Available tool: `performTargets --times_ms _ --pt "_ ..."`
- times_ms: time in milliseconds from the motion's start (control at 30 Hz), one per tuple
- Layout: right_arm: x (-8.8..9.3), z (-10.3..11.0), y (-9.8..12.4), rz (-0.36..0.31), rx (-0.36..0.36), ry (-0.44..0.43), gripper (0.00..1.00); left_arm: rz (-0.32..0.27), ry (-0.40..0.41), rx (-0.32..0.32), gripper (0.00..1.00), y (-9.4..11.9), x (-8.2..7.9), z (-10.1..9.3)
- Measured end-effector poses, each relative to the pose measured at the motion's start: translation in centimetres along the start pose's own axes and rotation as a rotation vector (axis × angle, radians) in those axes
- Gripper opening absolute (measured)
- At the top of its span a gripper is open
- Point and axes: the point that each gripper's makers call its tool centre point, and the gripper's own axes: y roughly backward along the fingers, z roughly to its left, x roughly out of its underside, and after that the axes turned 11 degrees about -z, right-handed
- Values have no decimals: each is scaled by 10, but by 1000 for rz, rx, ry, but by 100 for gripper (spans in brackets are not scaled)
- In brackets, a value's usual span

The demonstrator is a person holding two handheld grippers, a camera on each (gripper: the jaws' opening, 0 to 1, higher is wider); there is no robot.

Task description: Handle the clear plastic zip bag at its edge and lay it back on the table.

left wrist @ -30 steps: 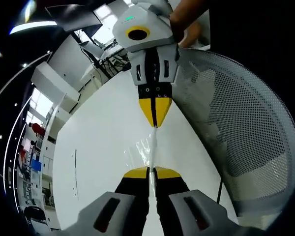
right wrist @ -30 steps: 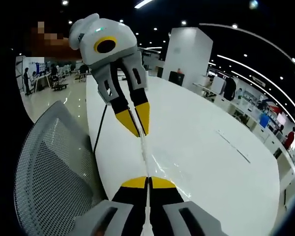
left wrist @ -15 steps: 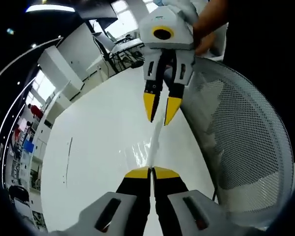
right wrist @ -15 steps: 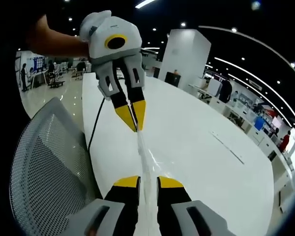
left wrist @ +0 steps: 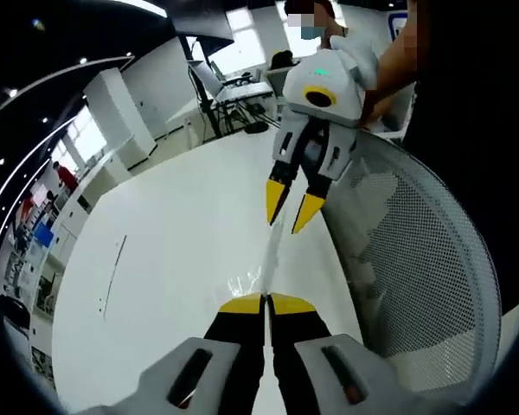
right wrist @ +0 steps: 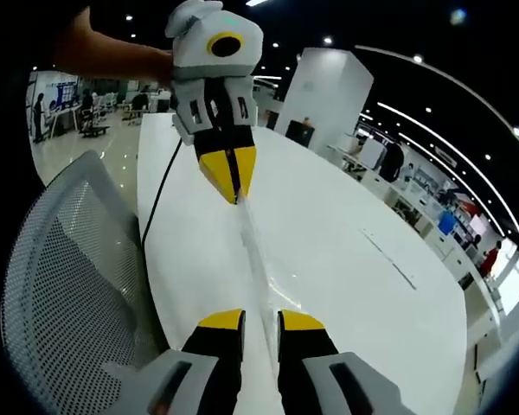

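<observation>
Clear plastic zip bag (left wrist: pixel 269 259) runs edge-on, long axis from the left yellow-tipped tool (left wrist: pixel 265 303), clamped on its near edge, toward the right yellow-tipped tool (right wrist: pixel 259 320), parted and off it; bag held just above the glossy white surface (left wrist: pixel 173 259).

It was a big open-plan office or lab hall. A long white table (right wrist: pixel 346 259) ran down the room beside a white mesh office chair (right wrist: pixel 60 285). Recessed spotlights and curved light strips (right wrist: pixel 454 91) crossed the dark ceiling above a broad white pillar (right wrist: pixel 324 91). Further off stood more desks and chairs (left wrist: pixel 233 86), with people (right wrist: pixel 40 117) on the glossy floor.
</observation>
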Motion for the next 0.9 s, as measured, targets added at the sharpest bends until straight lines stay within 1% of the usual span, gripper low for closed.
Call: performTargets --times_ms 133,267,467,533,667,900 --pt "3 -4 -1 6 12 14 11 -33 41 10 0 2 -6 -2" --pt "7 -4 -4 15 14 18 10 -49 48 3 0 3 -10 1" --pt "9 -4 -5 16 19 15 5 -58 50 9 0 3 -13 -1" --pt "10 -4 -5 18 16 14 2 -54 51 8 0 3 -12 -1" --pt "9 -3 -5 13 12 11 0 -40 47 7 0 4 -8 -2" --pt "8 -3 -4 12 5 13 0 1 7 12 0 2 3 -3"
